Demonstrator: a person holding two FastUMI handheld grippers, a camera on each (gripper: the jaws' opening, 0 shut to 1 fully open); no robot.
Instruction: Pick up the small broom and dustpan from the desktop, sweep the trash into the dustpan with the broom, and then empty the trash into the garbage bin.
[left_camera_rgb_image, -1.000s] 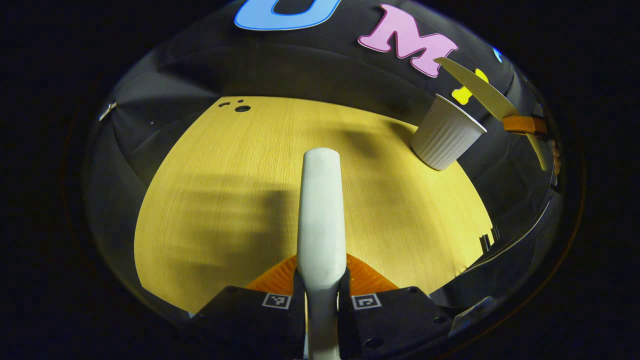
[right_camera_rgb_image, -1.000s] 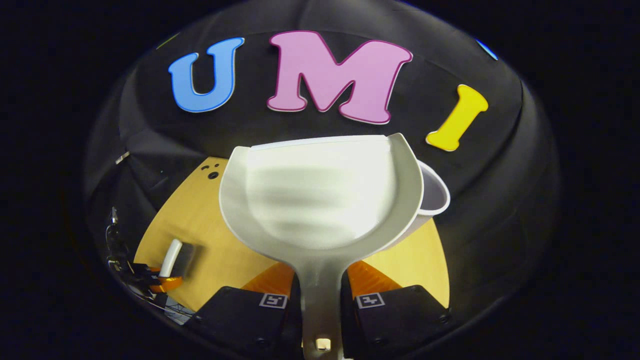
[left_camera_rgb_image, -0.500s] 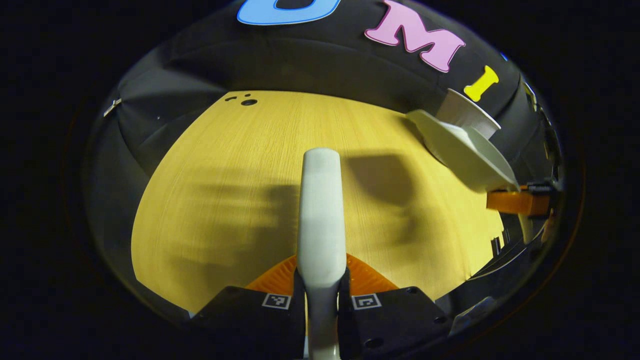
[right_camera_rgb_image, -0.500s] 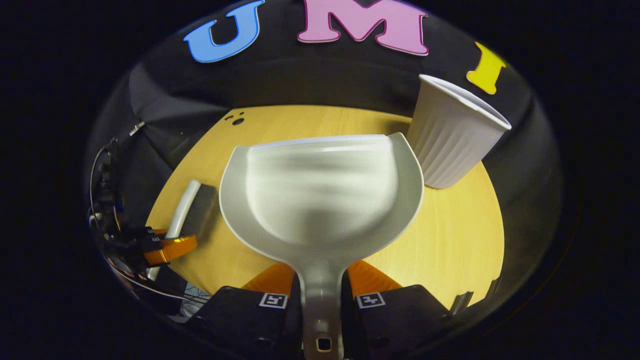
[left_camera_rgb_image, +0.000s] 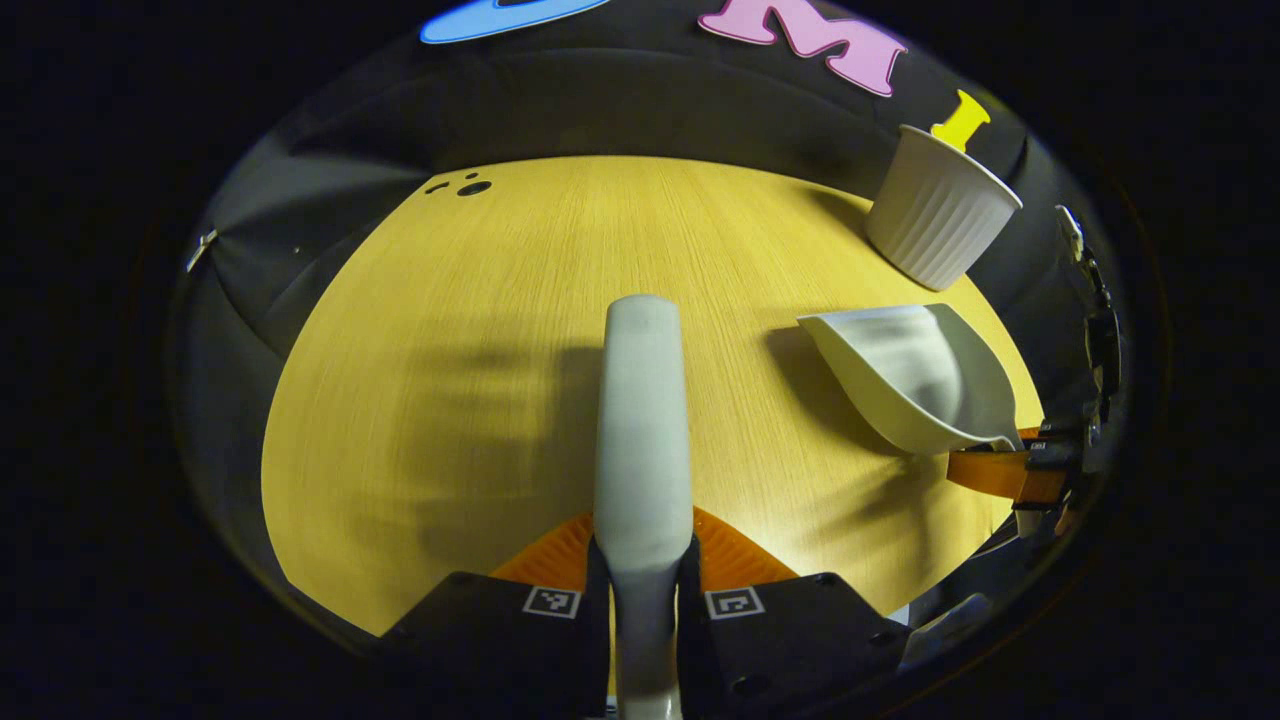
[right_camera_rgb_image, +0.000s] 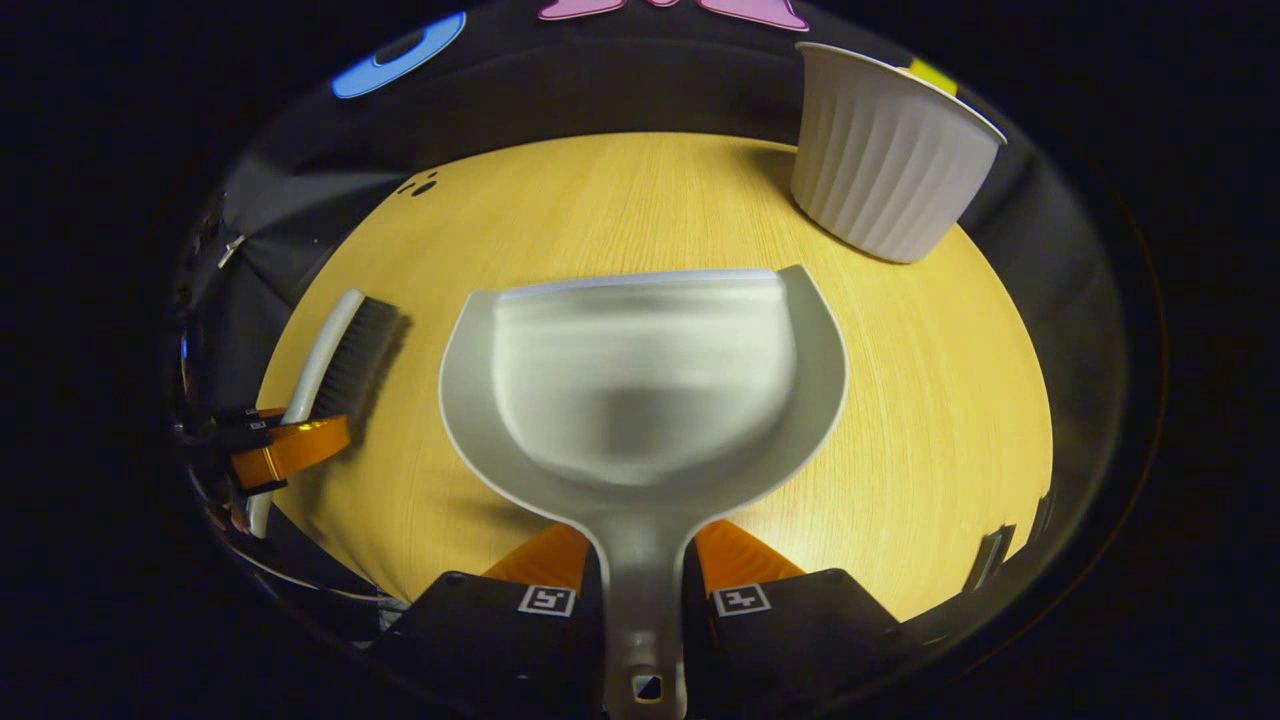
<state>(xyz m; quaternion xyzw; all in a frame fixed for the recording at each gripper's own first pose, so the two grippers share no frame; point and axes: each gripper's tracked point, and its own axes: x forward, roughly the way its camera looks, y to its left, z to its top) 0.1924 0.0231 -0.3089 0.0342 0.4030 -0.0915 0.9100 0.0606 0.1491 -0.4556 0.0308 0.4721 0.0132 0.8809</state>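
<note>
The dustpan (right_camera_rgb_image: 640, 390) is sitting empty, seemingly just above the tabletop (right_camera_rgb_image: 930, 400), its handle clamped in the right tongs (right_camera_rgb_image: 640, 600). The left tongs (left_camera_rgb_image: 640, 590) are gripping the broom (left_camera_rgb_image: 640, 420). With the garbage bin (right_camera_rgb_image: 885, 170) at one o'clock, emptying looks done; next, setting both tools down gently.

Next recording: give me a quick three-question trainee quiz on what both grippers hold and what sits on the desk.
1. True or false: the left gripper is shut on the broom.
2. Which tool does the right gripper hold? A) sponge B) dustpan C) cloth
3. Fill in: the white ribbed bin stands on the far ____ corner of the desk in the right gripper view.

Key: 1 true; 2 B; 3 right.
</note>
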